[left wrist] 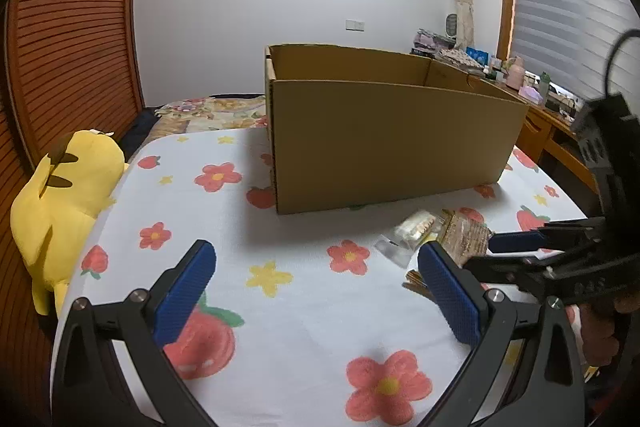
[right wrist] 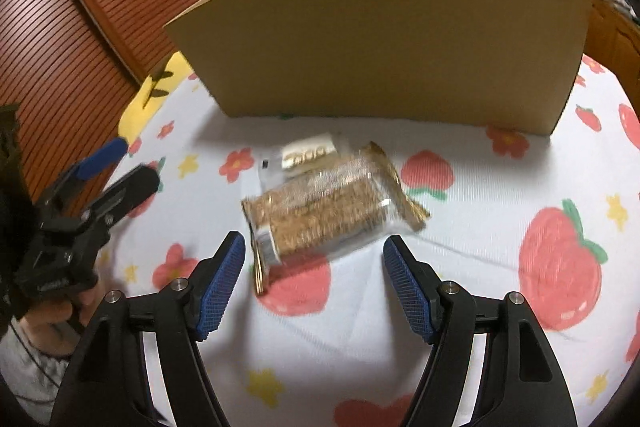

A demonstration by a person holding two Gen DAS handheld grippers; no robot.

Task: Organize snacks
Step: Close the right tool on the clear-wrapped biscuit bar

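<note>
I see a big brown cardboard box (right wrist: 384, 39) with its top open, standing on a white cloth with red flowers, yellow stars and strawberries (right wrist: 500, 211). In front of the box, on the cloth, lies a clear packet of brown crumbly biscuits with gold ends (right wrist: 324, 211). It lies on its side, a bit tilted. Just behind it, touching it, is a smaller clear packet with pale snacks inside (right wrist: 306, 153), and that one is nearer the box. My right gripper with black arms and blue pads (right wrist: 314, 279) hangs just above the cloth, right in front of the biscuit packet. Its jaws are spread wide and hold nothing, and the packet's near end sits between the two blue tips. My left gripper (left wrist: 316, 275) is off to the left over a bare part of the cloth. Its jaws are wide apart too, with nothing in them. From the left camera I can see both packets by the right blue pad, close to the box's front wall. A yellow stuffed toy with brown stripes (left wrist: 60, 203) sits at the left edge of the cloth, next to a brown slatted wooden door (left wrist: 68, 39).
</note>
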